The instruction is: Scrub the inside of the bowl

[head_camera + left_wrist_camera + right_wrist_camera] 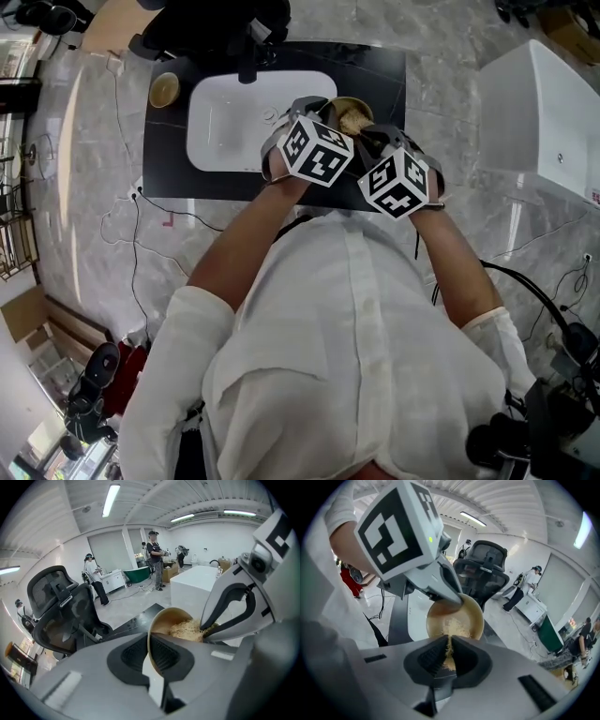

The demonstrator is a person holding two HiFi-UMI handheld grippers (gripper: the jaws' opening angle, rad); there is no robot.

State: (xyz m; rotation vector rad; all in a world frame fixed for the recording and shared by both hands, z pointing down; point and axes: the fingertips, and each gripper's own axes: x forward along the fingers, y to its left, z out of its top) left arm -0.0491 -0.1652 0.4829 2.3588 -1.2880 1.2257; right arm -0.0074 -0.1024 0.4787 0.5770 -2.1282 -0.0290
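Observation:
A tan wooden bowl (349, 111) is held tilted above the black counter, just right of the white sink. My left gripper (149, 652) is shut on the bowl's rim (151, 634), with the wall between its pads. A pale fibrous scrubber (454, 627) lies against the inside of the bowl (474, 616). My right gripper (447, 649) is shut on that scrubber, and its fingers (228, 606) reach into the bowl from the right. In the head view the two marker cubes (317, 150) sit side by side and hide both pairs of jaws.
The white sink basin (234, 127) is set in a black counter (169, 178), with a dark faucet (248, 66) behind it and a small tan cup (164, 90) at its left. A white cabinet (544, 112) stands to the right. A black office chair (61, 606) and several people stand beyond.

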